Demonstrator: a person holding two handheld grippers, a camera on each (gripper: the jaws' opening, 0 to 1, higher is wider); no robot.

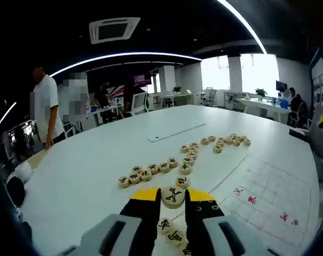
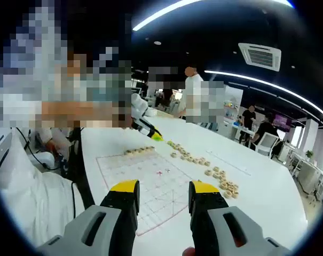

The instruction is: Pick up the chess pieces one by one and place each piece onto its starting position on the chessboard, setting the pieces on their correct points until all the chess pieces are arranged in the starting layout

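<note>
My left gripper is shut on a round wooden chess piece with a black character, held above the white table. Two more pieces lie under its jaws. A curved row of pieces runs across the table to a farther cluster. The paper chessboard with red marks lies to the right. My right gripper stands open over the near part of the chessboard, nothing between its fingers. A short row of pieces sits on the board's far edge. The left gripper hovers beyond it.
A person in a white shirt stands at the table's far-left edge. A flat pale strip lies mid-table. Loose pieces trail along the board's right side. White cloth hangs at the left. Office chairs and desks stand behind.
</note>
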